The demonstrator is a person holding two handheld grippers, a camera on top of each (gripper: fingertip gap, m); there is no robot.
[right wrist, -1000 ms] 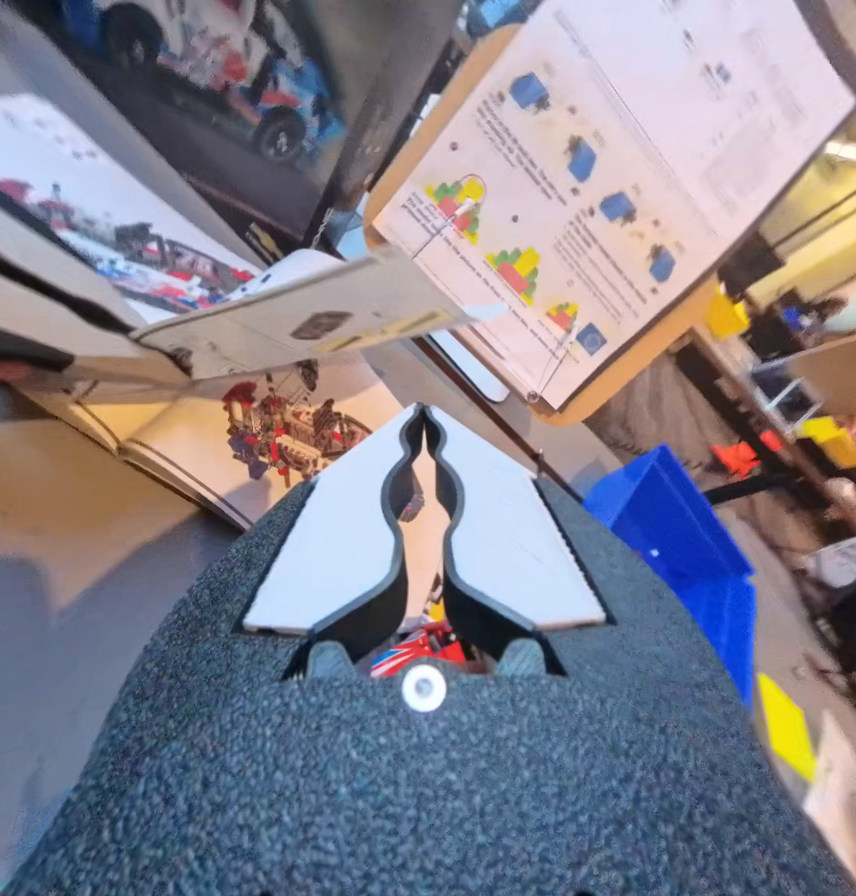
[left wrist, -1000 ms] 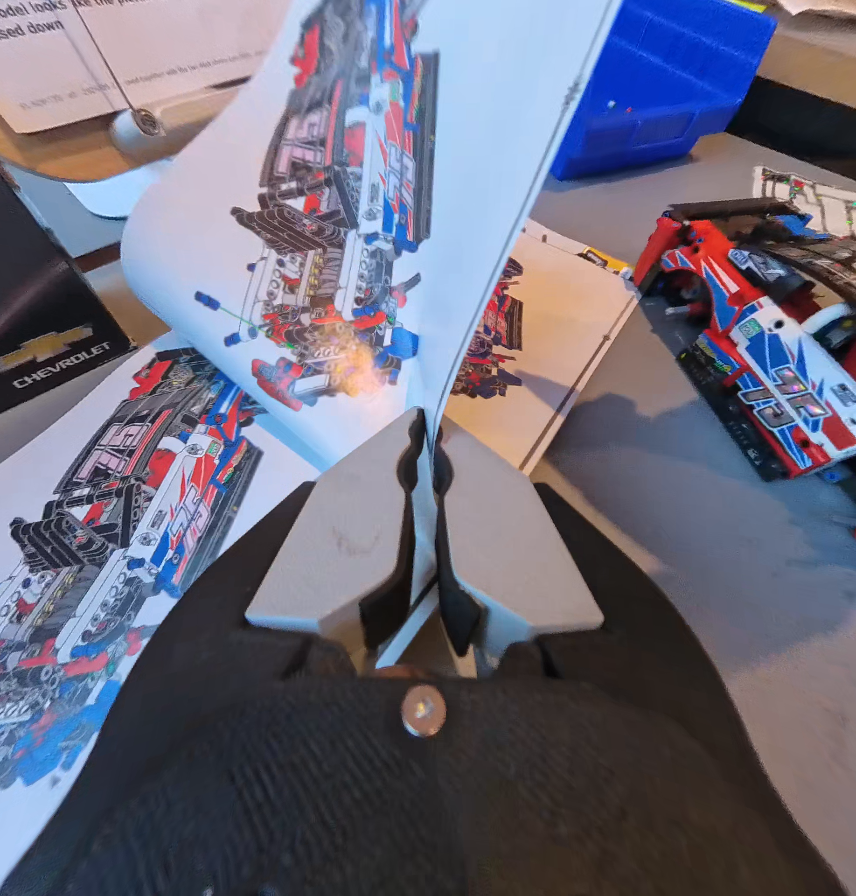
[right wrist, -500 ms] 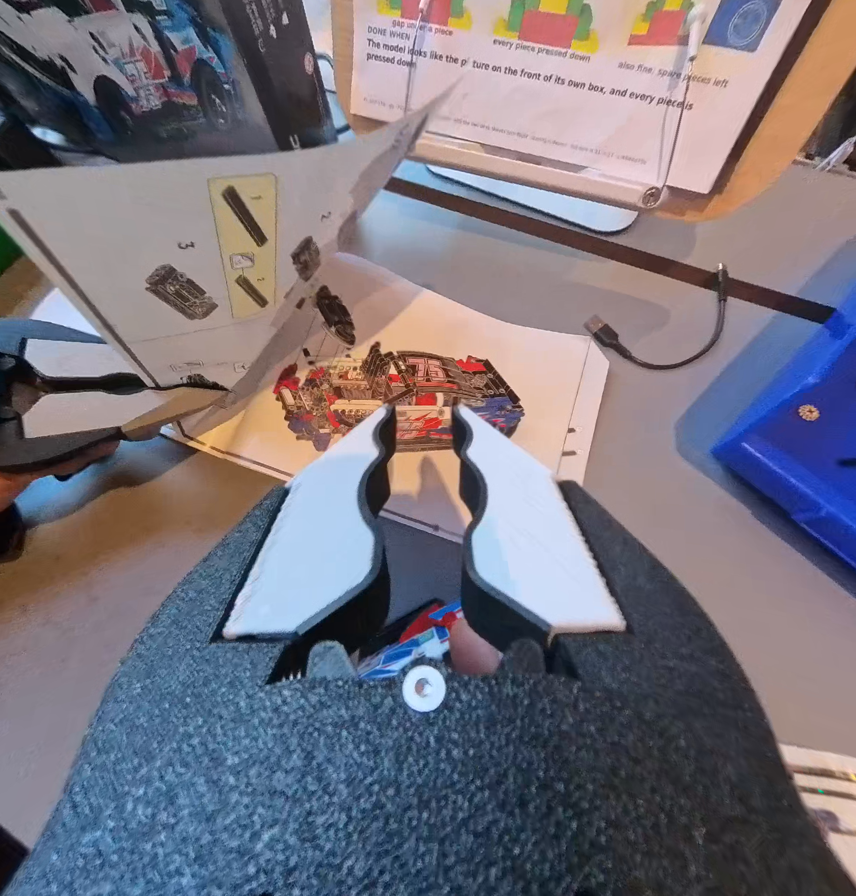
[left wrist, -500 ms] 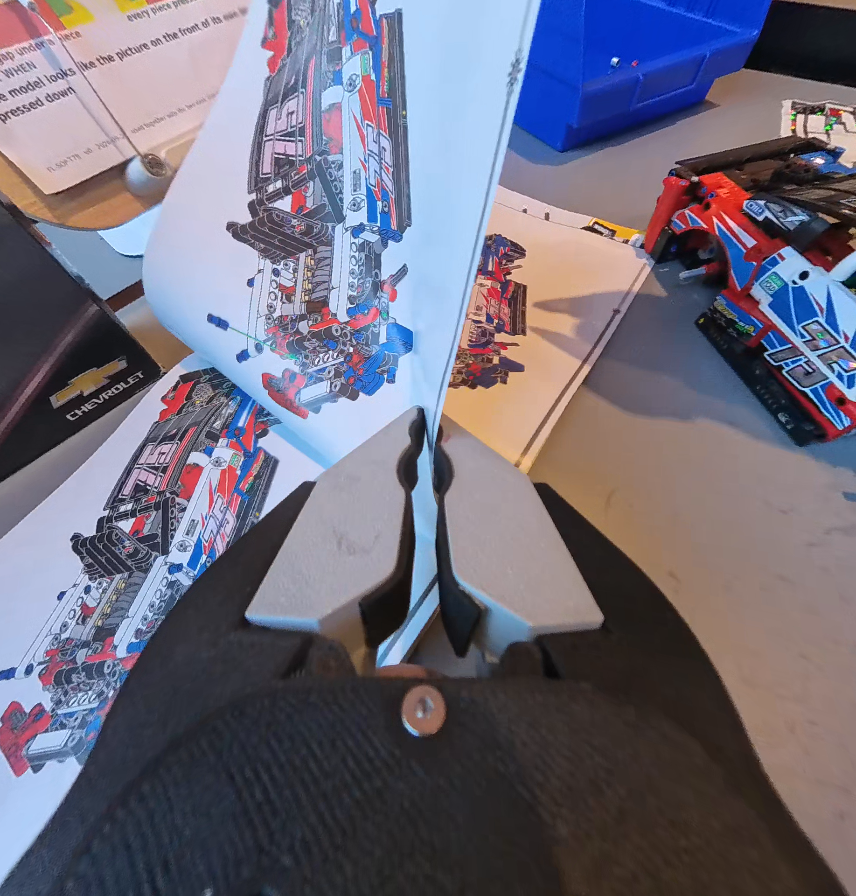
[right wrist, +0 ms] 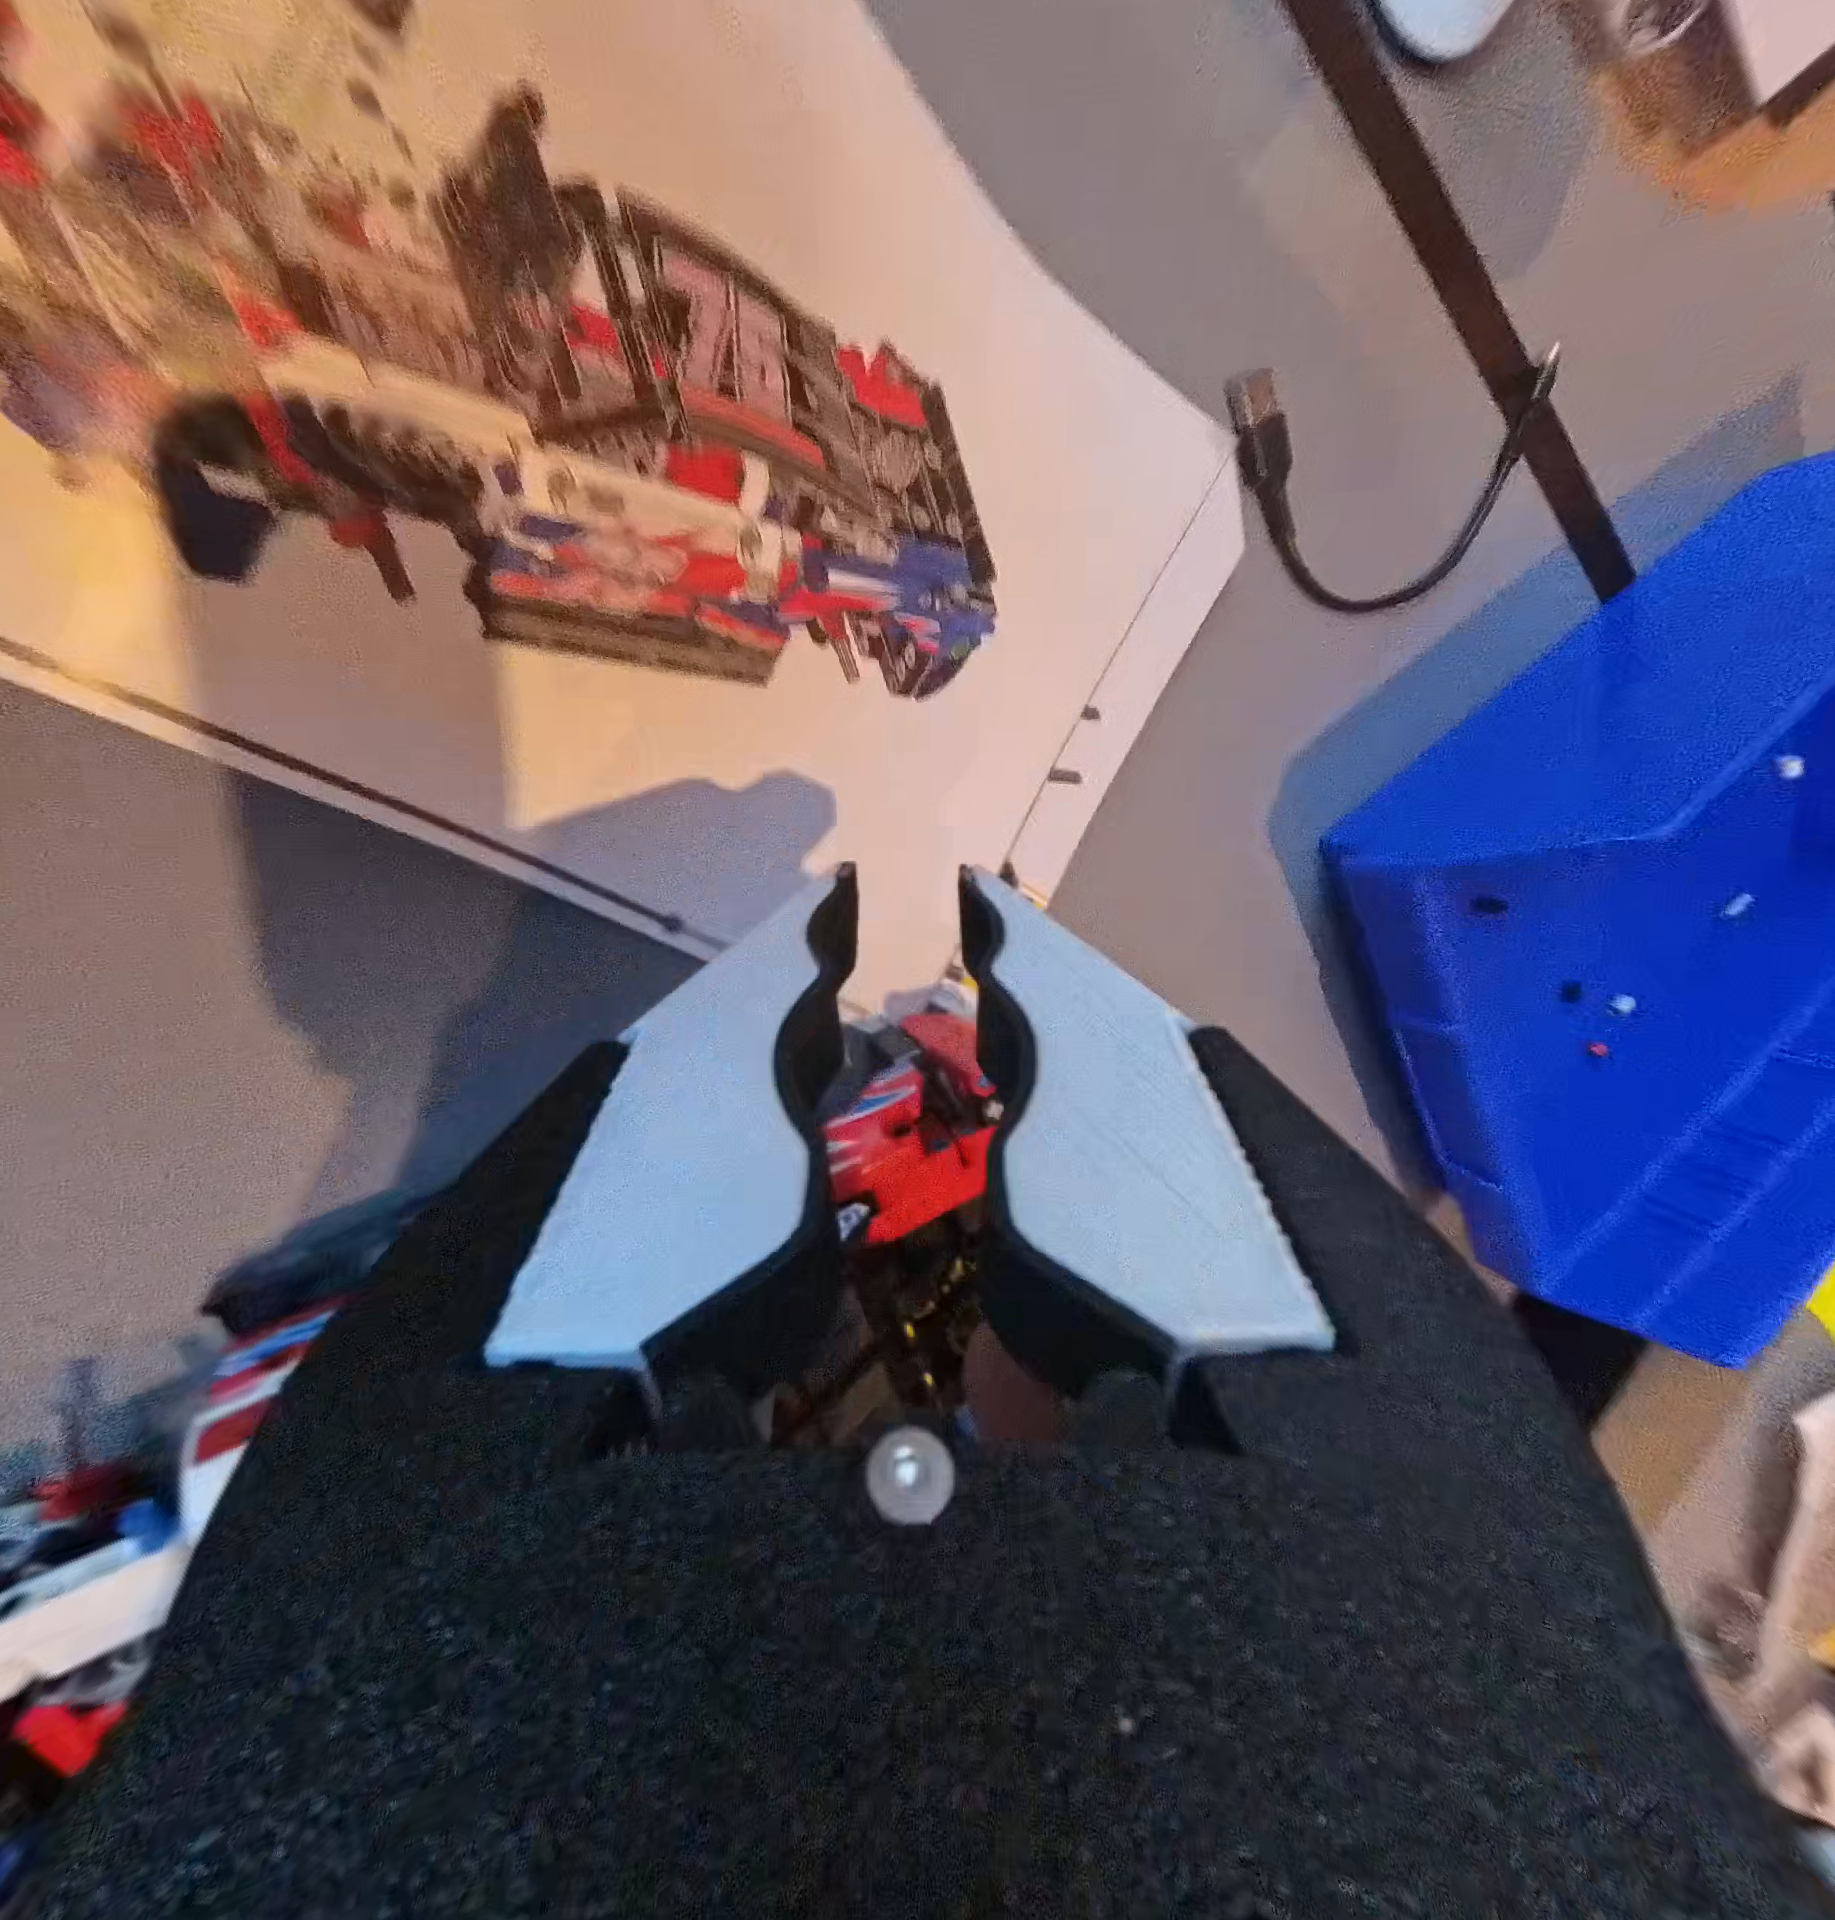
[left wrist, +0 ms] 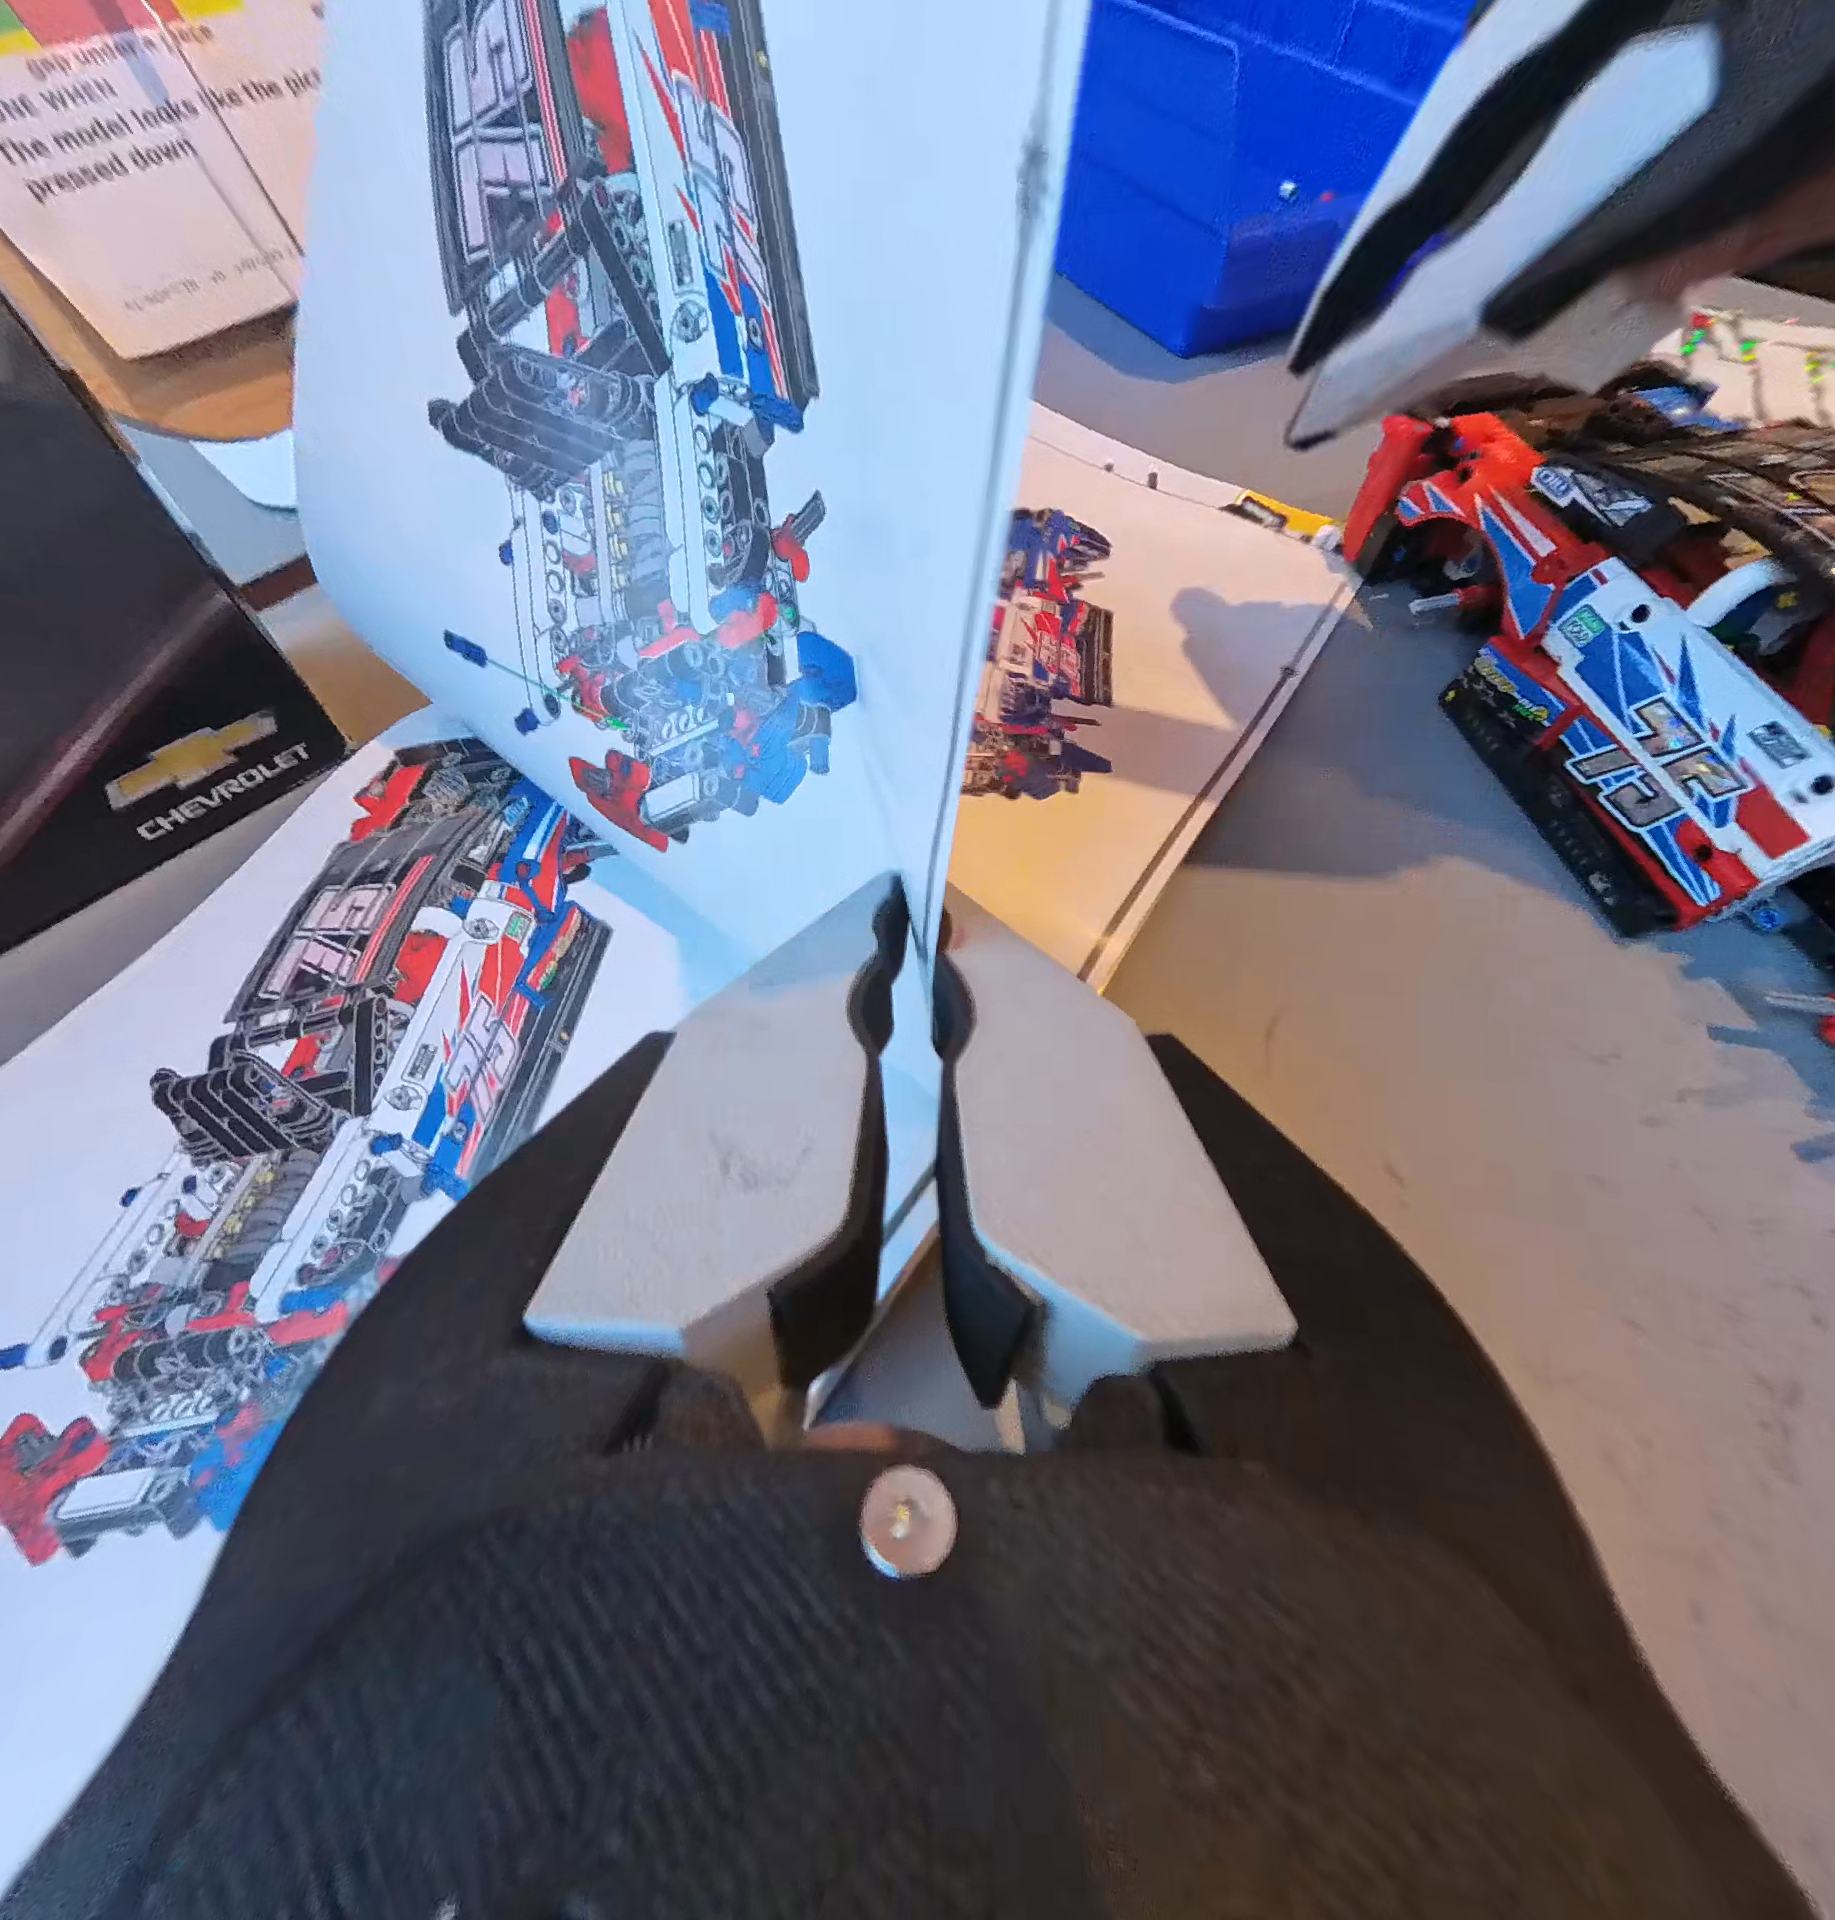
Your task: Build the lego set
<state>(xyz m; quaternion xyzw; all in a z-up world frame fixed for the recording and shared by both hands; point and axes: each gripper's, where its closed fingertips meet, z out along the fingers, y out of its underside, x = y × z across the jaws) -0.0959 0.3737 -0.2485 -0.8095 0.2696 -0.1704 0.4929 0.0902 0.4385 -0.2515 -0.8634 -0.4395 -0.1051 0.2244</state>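
The left gripper (left wrist: 918,935) had its fingers closed on the edge of a page (left wrist: 684,416) of the instruction booklet (left wrist: 1152,675), lifted upright above the open spread; turning it well probably meant carrying it over in a slow arc without tugging at the spine. The right gripper (right wrist: 900,883), fingers parted and holding nothing, hovered over the lego car (left wrist: 1640,665), which lay on the counter (left wrist: 1360,1143) right of the booklet, well apart from the left fingers.
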